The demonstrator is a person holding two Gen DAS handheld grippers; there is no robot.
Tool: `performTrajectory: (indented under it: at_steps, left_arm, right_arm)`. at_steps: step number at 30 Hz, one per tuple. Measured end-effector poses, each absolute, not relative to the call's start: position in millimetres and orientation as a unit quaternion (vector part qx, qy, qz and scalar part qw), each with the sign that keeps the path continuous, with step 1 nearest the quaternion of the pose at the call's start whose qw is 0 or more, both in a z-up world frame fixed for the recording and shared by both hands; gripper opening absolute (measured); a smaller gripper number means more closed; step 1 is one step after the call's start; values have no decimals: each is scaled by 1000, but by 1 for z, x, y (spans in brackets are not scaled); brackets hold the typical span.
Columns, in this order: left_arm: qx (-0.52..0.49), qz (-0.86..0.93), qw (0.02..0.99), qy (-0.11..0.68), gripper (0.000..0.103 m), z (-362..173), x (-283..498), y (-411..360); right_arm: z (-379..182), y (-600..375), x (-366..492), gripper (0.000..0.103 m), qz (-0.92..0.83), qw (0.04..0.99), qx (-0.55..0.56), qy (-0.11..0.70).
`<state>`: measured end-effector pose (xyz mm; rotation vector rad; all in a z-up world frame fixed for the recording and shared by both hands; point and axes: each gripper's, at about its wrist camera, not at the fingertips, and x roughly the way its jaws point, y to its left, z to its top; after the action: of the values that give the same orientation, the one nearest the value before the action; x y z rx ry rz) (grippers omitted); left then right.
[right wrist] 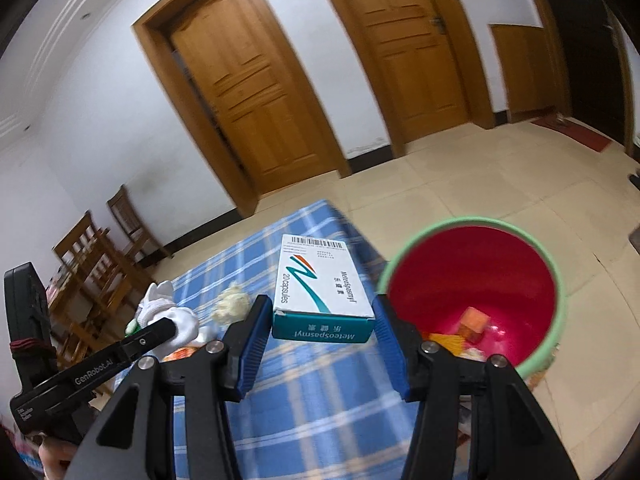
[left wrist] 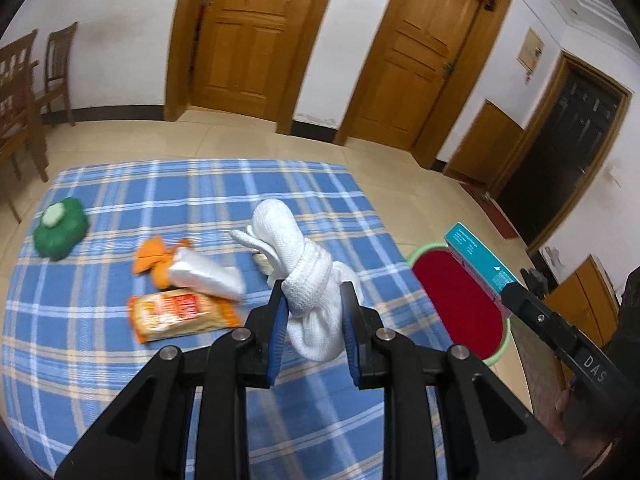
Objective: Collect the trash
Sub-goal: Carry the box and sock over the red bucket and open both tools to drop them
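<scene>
My left gripper (left wrist: 313,292) is shut on a knotted white cloth (left wrist: 308,268), held above the blue plaid tablecloth (left wrist: 120,360). My right gripper (right wrist: 318,312) is shut on a white and teal medicine box (right wrist: 320,284), lifted just left of the red bin (right wrist: 508,276) with the green rim. In the left wrist view the same medicine box (left wrist: 478,256) hangs over the red bin (left wrist: 460,296). Some orange and yellow scraps (right wrist: 472,324) lie at the bin's bottom. On the cloth lie an orange snack packet (left wrist: 180,312), a white wrapper (left wrist: 208,272) and orange peel (left wrist: 154,258).
A green round cushion-like object (left wrist: 60,226) sits at the table's far left. A pale crumpled wad (right wrist: 232,304) lies on the cloth. Wooden chairs (left wrist: 20,112) stand left of the table, two wooden doors (left wrist: 248,32) behind it, tiled floor (right wrist: 500,176) beyond the bin.
</scene>
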<state>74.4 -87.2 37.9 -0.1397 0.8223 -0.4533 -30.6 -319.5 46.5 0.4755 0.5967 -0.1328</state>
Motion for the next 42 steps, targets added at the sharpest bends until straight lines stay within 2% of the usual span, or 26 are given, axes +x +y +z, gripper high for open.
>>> performTrajectory:
  at_steps: [24, 39, 42]
  left_arm:
    - [29, -308, 846, 434, 25, 8, 87, -250]
    - [69, -334, 821, 458, 26, -19, 92, -313]
    - [74, -343, 816, 459, 30, -20, 91, -320]
  right_arm:
    - [-24, -436, -61, 55, -165, 879, 308, 325]
    - [-42, -462, -67, 55, -171, 869, 335, 322]
    - [-42, -464, -67, 55, -173, 867, 339, 321]
